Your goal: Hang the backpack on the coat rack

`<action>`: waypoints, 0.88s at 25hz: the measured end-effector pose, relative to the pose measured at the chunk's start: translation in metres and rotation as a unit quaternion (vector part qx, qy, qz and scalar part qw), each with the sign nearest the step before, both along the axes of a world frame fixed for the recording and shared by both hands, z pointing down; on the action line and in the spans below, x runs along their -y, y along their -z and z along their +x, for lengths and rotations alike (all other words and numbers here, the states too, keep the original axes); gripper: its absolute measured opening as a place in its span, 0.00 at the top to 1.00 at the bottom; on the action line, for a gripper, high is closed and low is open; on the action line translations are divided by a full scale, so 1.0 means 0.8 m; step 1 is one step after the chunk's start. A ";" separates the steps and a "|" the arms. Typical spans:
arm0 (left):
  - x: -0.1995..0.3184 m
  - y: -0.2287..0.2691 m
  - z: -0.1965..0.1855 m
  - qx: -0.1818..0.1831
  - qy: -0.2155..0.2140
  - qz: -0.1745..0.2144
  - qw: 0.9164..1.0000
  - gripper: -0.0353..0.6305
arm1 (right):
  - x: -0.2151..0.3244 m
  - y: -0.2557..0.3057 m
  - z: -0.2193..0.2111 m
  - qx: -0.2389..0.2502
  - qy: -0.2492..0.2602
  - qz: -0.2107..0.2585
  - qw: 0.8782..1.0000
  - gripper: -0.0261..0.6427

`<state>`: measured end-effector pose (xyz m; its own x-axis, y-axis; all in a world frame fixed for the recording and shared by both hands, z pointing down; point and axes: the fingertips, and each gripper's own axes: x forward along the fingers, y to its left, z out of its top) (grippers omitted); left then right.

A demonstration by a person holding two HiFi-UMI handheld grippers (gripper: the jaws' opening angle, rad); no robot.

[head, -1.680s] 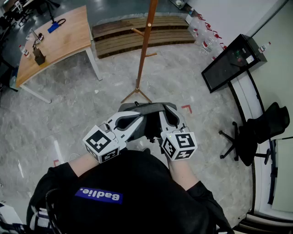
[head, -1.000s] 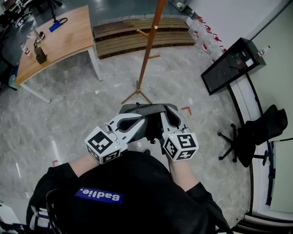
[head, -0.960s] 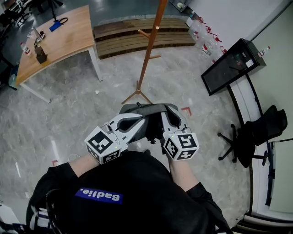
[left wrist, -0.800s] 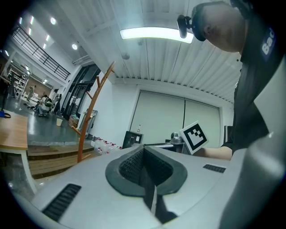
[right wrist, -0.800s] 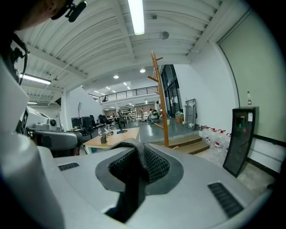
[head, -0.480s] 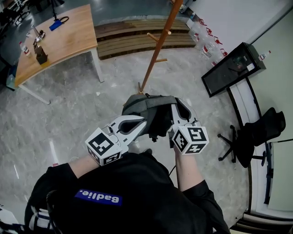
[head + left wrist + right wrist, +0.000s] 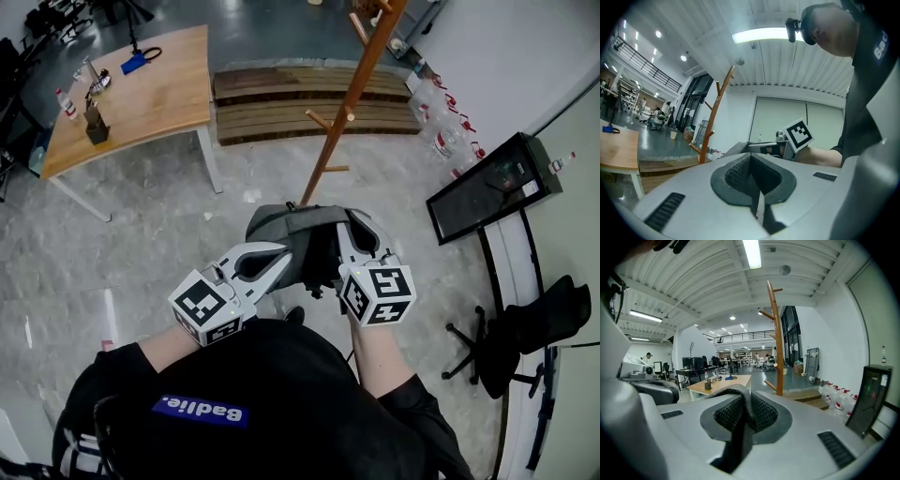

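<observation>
Head view: soft bag held short of the rack

Backpack (image 7: 298, 232) hangs before the person, on the near side of the rack (image 7: 349, 111). Right gripper (image 7: 743, 420) is clamped on a grey strap. Left gripper (image 7: 758, 187) is pinched almost closed on the bag's edge. It looks limp and probably light, so hold its top loop. No brand shows

A grey marble floor (image 7: 141, 244) spreads out. A wooden table (image 7: 159, 94) stands far left, with low wooden steps (image 7: 300, 94) far centre. Water bottles (image 7: 450, 136) line the white wall (image 7: 530, 56) on the right, near a black screen (image 7: 487, 187) and a black chair (image 7: 520, 328). A strip light (image 7: 752, 254) glows on the ribbed ceiling (image 7: 708, 282).
</observation>
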<state>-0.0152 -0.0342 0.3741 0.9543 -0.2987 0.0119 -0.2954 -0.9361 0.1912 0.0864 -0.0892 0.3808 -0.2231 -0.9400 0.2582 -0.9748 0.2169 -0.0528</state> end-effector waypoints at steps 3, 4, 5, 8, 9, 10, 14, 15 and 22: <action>0.032 0.006 0.033 -0.001 0.022 0.001 1.000 0.93 | 0.031 0.003 0.013 0.000 0.028 0.001 1.000 0.89; 0.039 0.009 0.043 -0.001 0.028 0.001 1.000 0.93 | 0.039 0.004 0.016 -0.002 0.037 0.001 0.999 0.90; 0.046 0.012 0.051 0.000 0.034 0.003 0.999 0.93 | 0.046 0.005 0.020 -0.004 0.046 0.002 0.999 0.89; 0.066 0.013 0.067 0.001 0.048 0.002 0.999 0.93 | 0.067 0.004 0.031 -0.007 0.062 0.002 0.998 0.90; 0.072 0.011 0.070 0.001 0.051 -0.001 0.999 0.93 | 0.074 0.003 0.034 -0.006 0.064 -0.001 0.998 0.89; 0.078 0.010 0.072 0.001 0.052 -0.003 0.999 0.93 | 0.082 0.003 0.037 -0.007 0.064 -0.003 0.998 0.90; 0.105 0.012 0.078 -0.004 0.042 -0.001 0.999 0.93 | 0.116 0.009 0.049 -0.021 0.059 -0.009 0.998 0.89; 0.111 0.010 0.079 -0.005 0.035 -0.003 0.999 0.93 | 0.124 0.012 0.051 -0.029 0.057 -0.011 0.998 0.90; 0.154 0.003 0.084 -0.013 -0.021 -0.014 1.000 0.93 | 0.174 0.019 0.062 -0.131 0.026 -0.030 0.991 0.90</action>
